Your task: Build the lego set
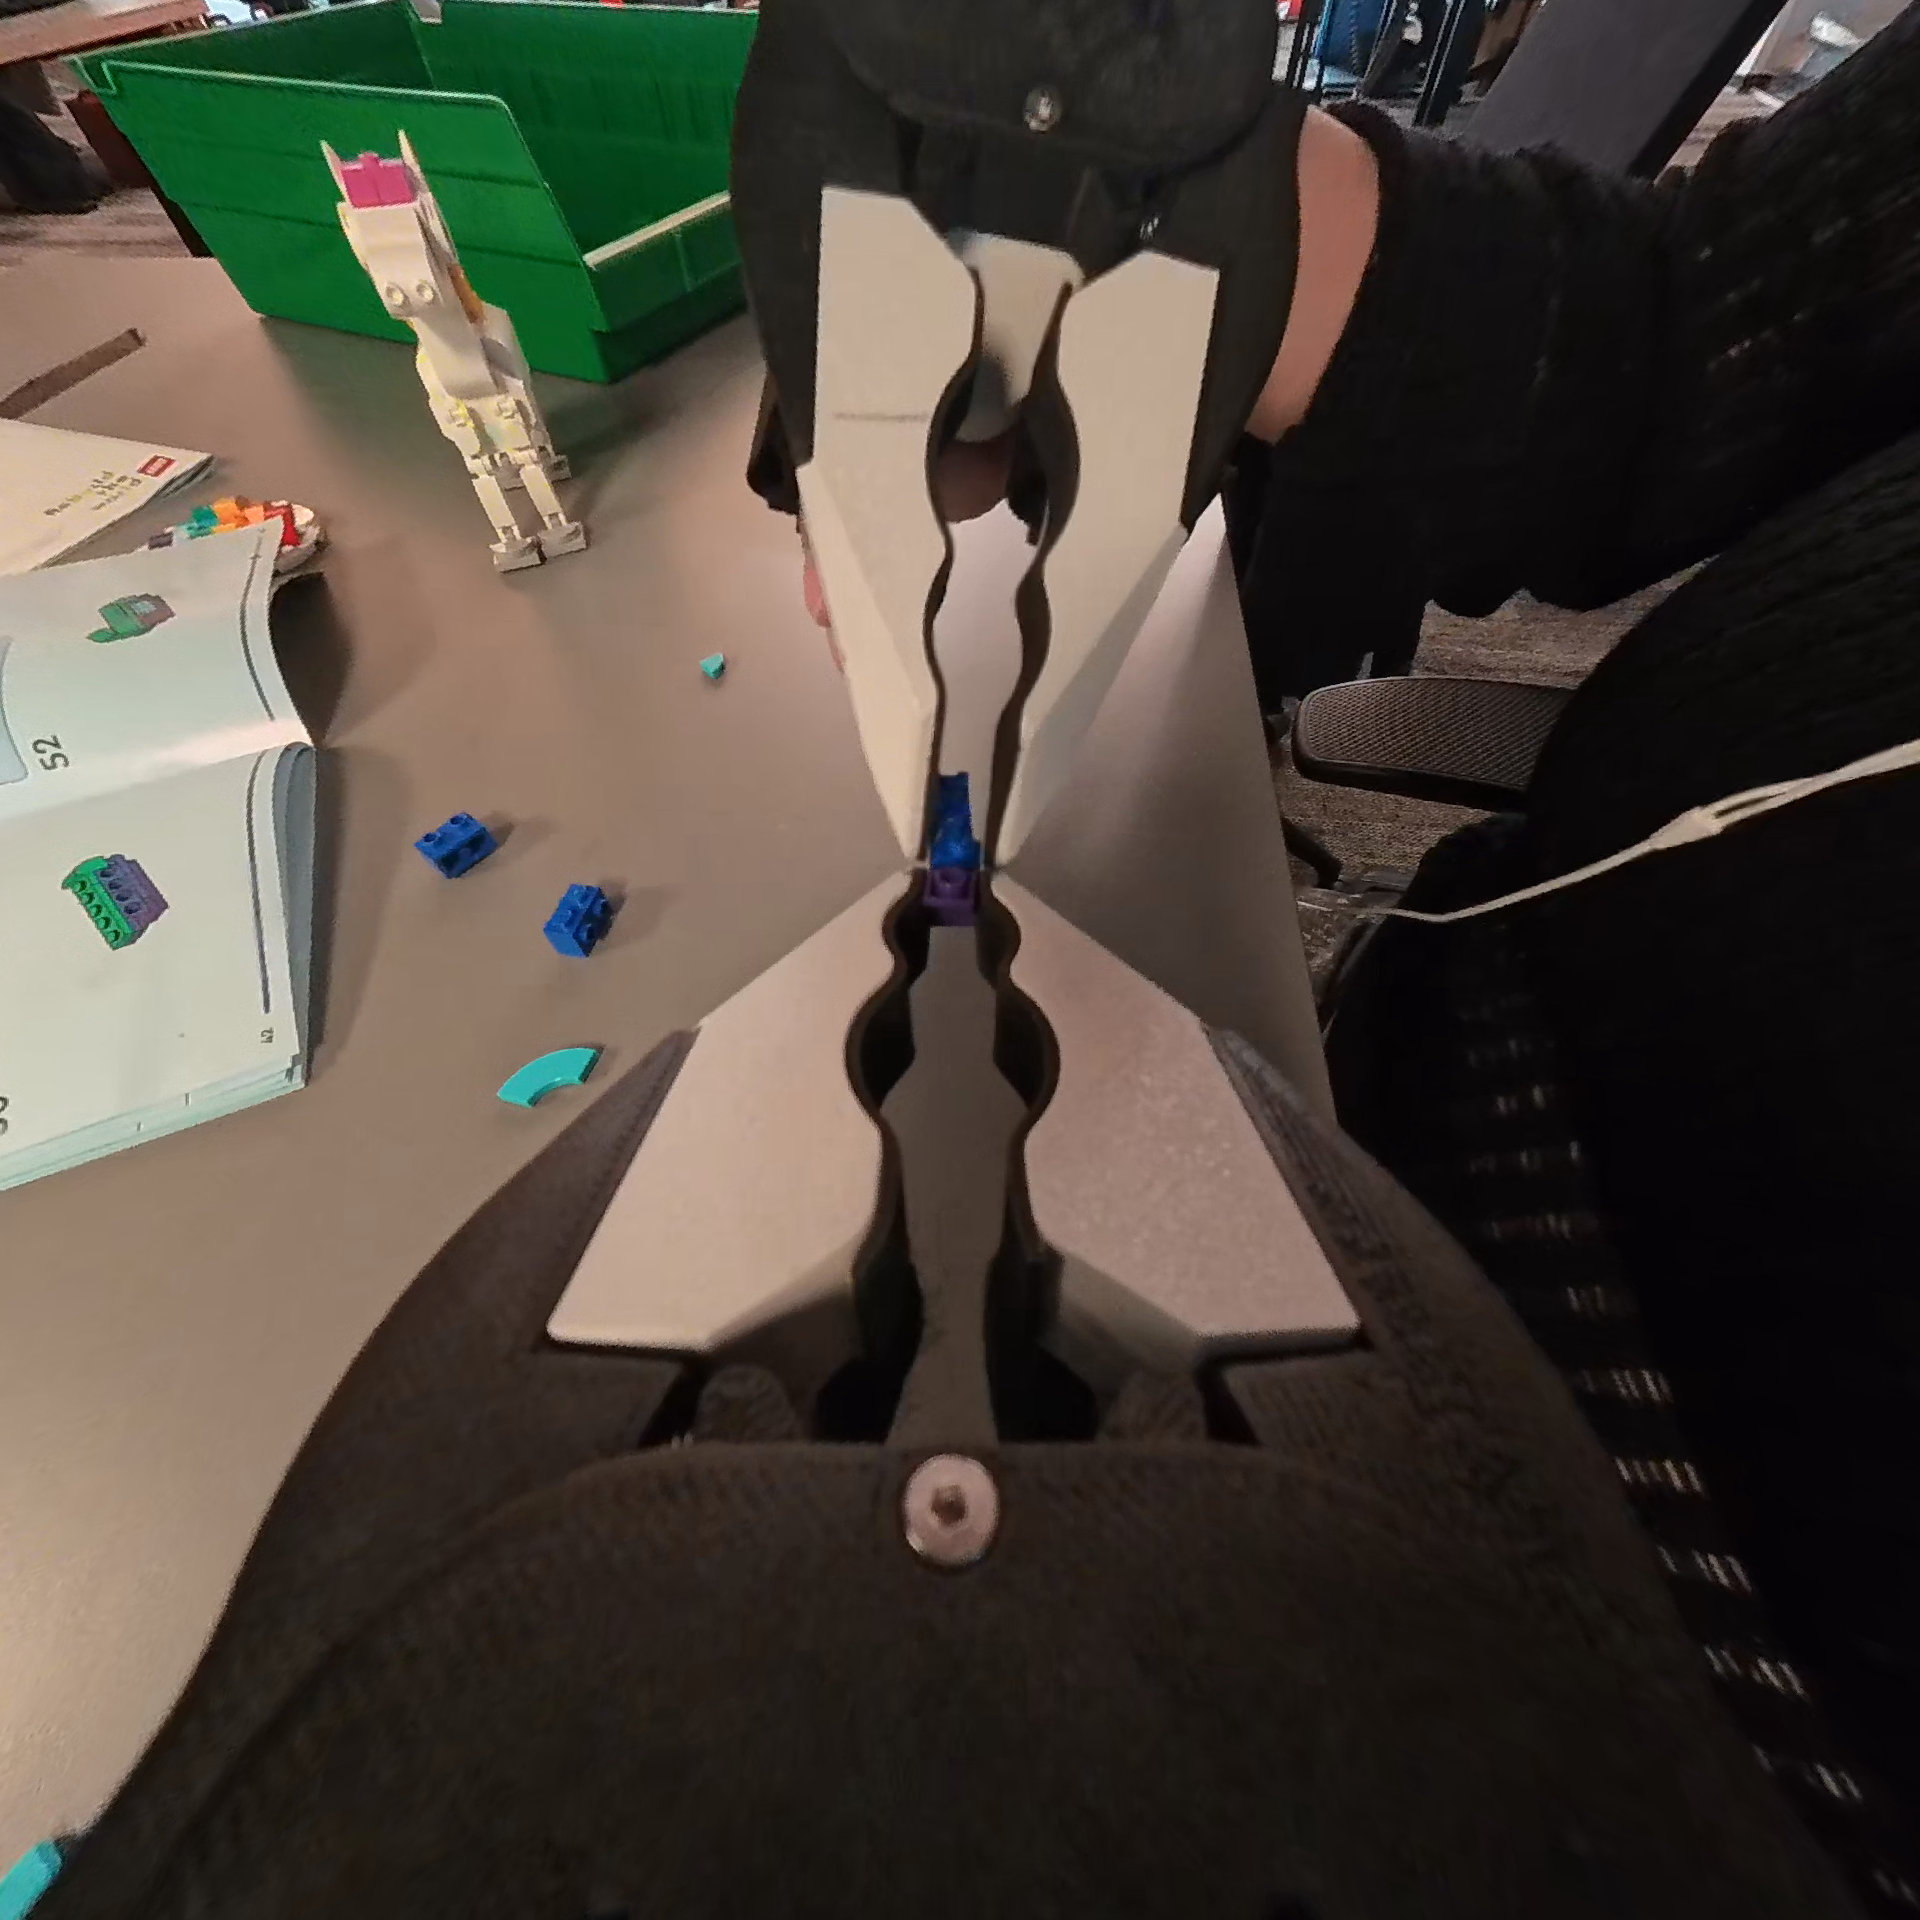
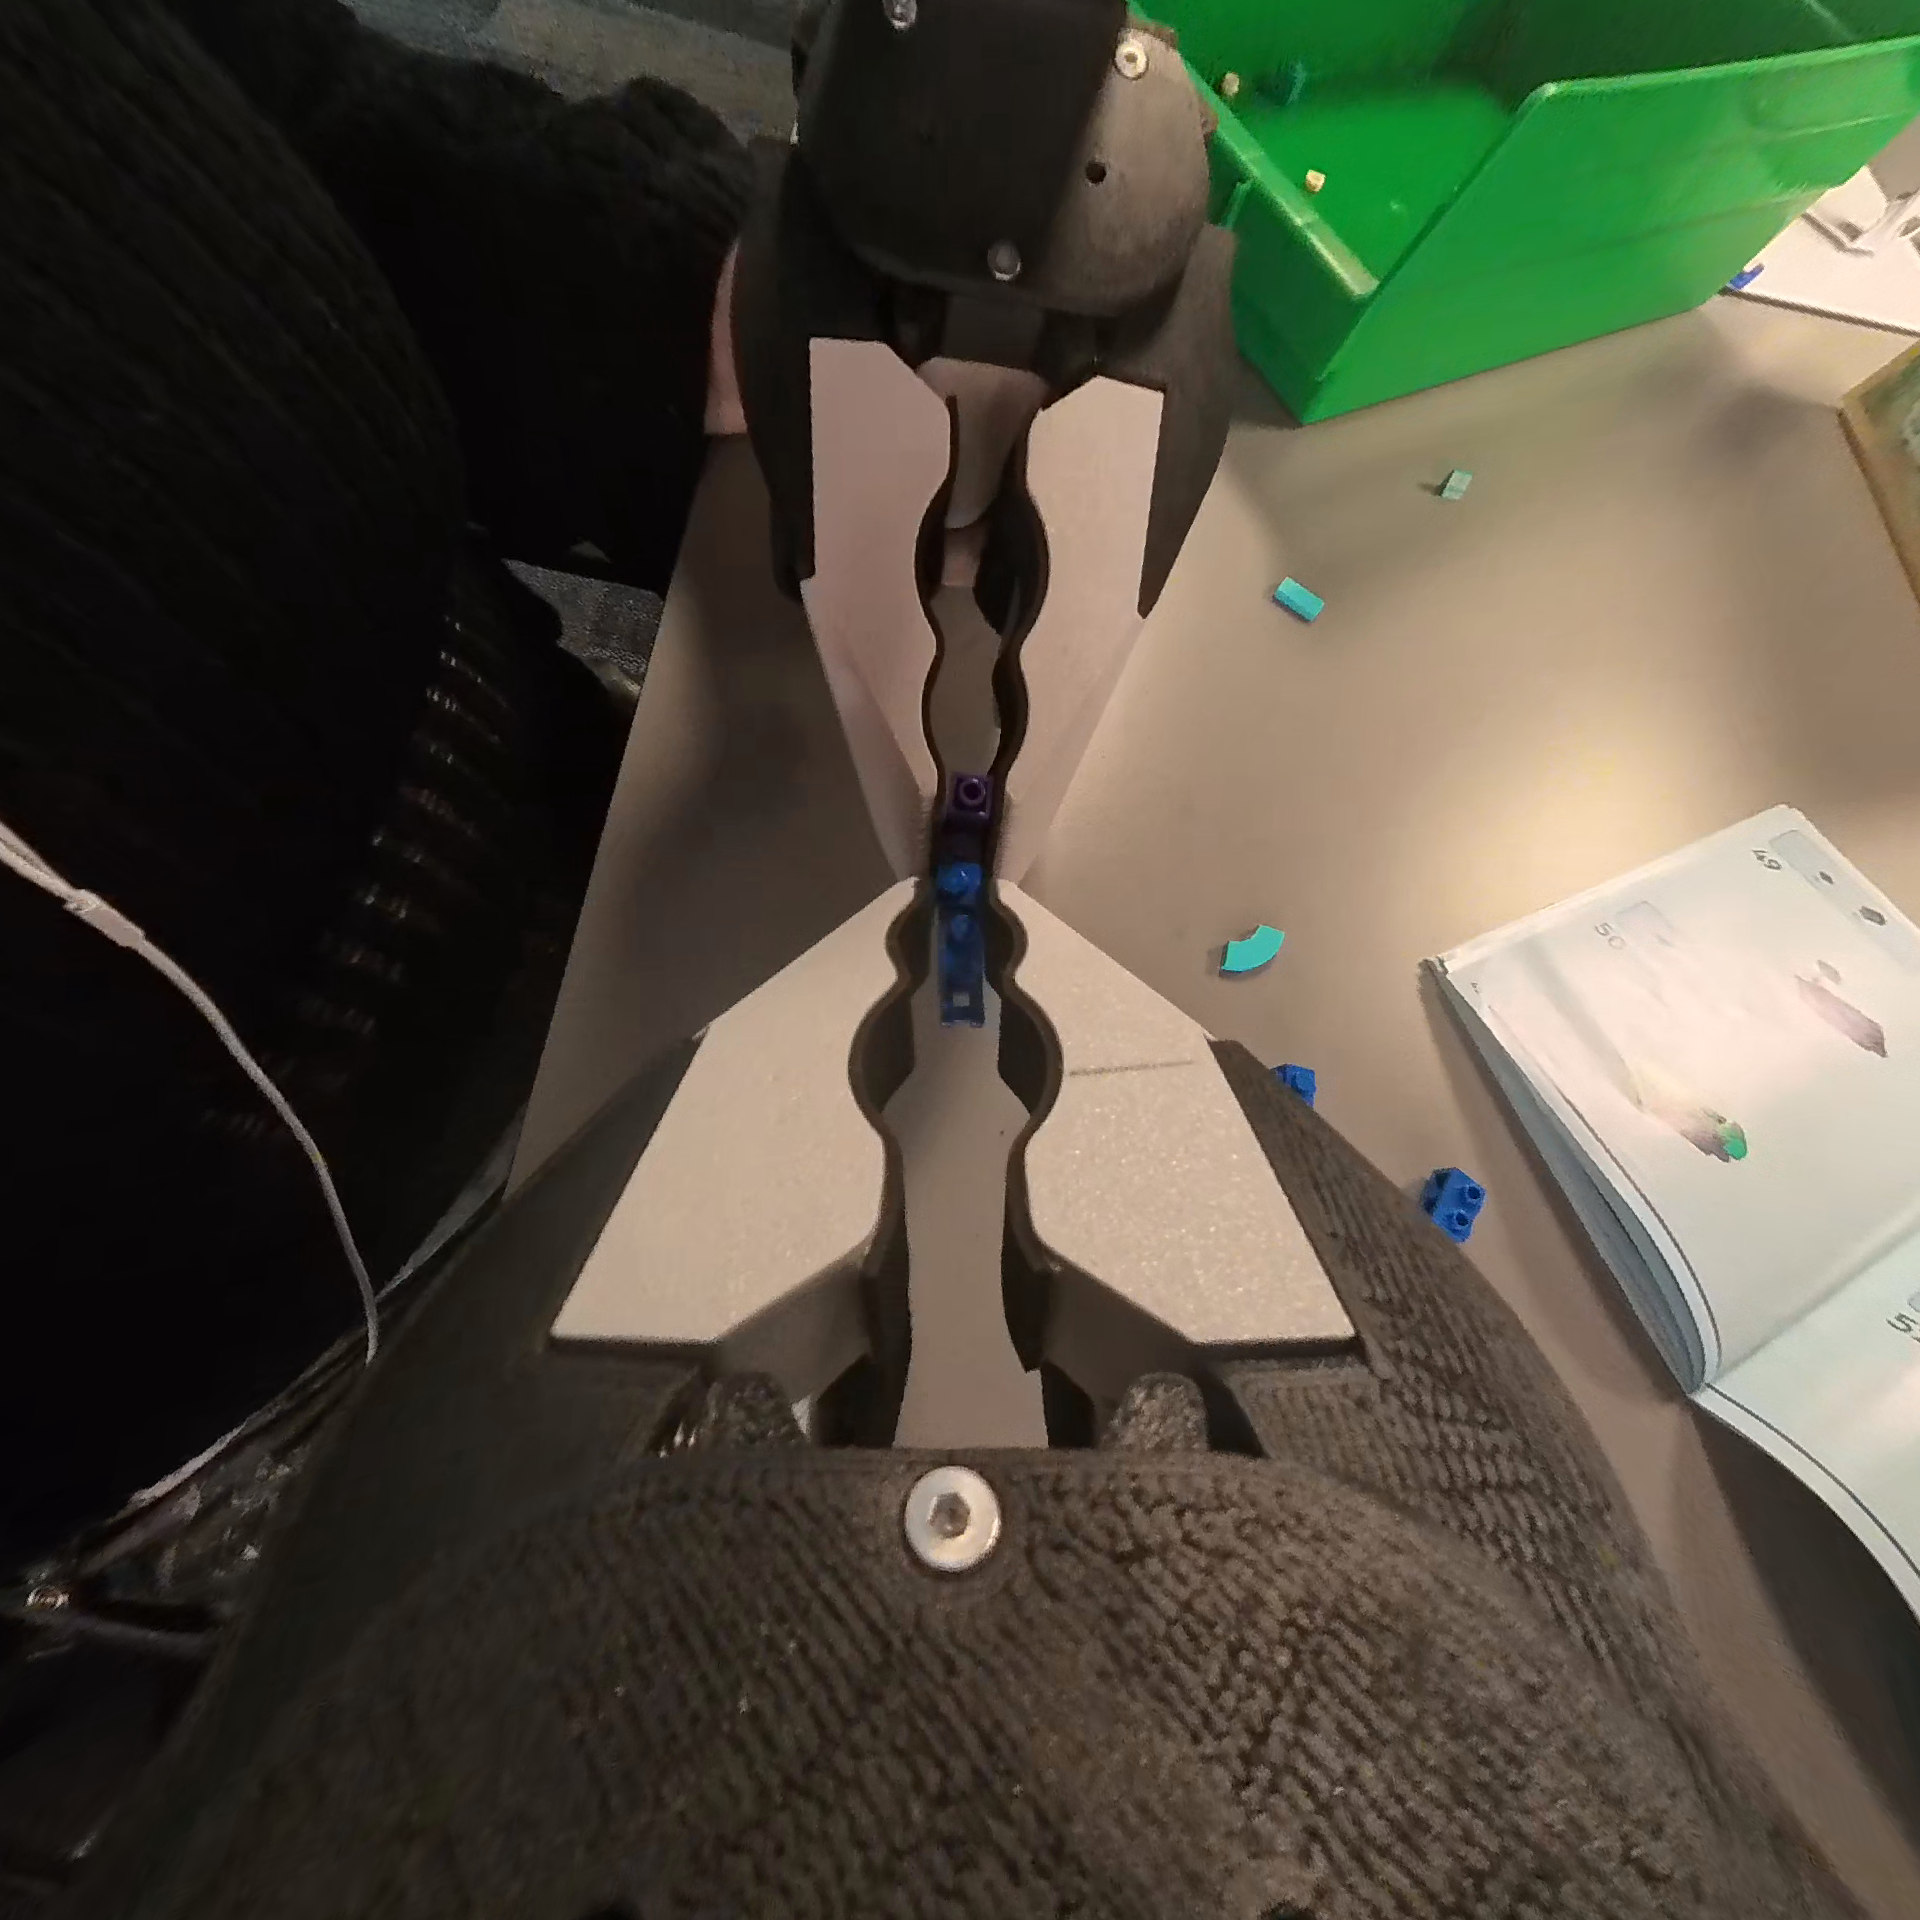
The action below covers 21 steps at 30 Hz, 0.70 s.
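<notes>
Grey, wavy-edged fingers meet tip to tip above the table's edge: the left gripper (image 1: 951,906) clamps a purple brick (image 1: 950,896), with two loose blue bricks (image 1: 454,843) on the table (image 1: 644,748). From the right wrist, the right gripper (image 2: 961,902) pinches a studded blue piece (image 2: 958,940); two green bins (image 2: 1558,208) stand behind.

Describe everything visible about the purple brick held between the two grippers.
The purple brick is a small, glossy plastic Lego piece with a single round stud showing on one face. It sits pinched at the very tips of the left gripper, whose jaws close on its sides. It is held in the air above the grey table, near its edge. Its end meets the blue brick held by the right gripper; whether the two are fully pressed together cannot be told.
</notes>
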Motion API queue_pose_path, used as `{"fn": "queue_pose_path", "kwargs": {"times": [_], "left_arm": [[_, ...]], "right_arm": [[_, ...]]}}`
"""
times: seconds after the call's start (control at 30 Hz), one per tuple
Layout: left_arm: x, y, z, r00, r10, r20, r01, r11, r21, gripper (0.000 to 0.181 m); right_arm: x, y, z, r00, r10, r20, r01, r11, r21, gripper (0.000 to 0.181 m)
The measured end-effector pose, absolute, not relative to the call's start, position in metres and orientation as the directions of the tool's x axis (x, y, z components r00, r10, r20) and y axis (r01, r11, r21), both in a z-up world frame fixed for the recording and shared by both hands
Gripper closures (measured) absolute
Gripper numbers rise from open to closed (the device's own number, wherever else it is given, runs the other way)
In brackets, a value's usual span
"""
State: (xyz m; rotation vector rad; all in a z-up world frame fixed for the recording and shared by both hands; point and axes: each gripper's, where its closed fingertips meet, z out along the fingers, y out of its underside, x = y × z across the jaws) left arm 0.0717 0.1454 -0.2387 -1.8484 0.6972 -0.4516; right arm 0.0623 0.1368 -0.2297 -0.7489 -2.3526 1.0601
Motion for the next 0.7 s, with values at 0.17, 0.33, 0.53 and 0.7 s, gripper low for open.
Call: {"fn": "queue_pose_path", "kwargs": {"times": [0.17, 0.33, 0.53, 0.7], "left_arm": [[0.067, 0.148, -0.236, 0.775, -0.632, 0.005, -0.221, -0.278, -0.935, 0.173], [0.053, 0.156, -0.23, 0.824, -0.558, 0.097, -0.1, -0.311, -0.945, 0.173], [0.042, 0.161, -0.221, 0.841, -0.506, 0.191, 0.019, -0.326, -0.945, 0.173], [0.038, 0.164, -0.222, 0.851, -0.475, 0.223, 0.056, -0.34, -0.939, 0.173]], "right_arm": [[0.061, 0.142, -0.226, -0.726, 0.657, 0.202, 0.279, 0.55, -0.787, 0.16], [0.054, 0.153, -0.223, -0.603, 0.615, 0.509, 0.141, 0.71, -0.69, 0.141], [0.034, 0.168, -0.226, -0.295, 0.223, 0.929, 0.081, 0.975, -0.209, 0.147], [0.026, 0.166, -0.222, -0.154, 0.093, 0.984, 0.095, 0.992, -0.079, 0.15]]}}
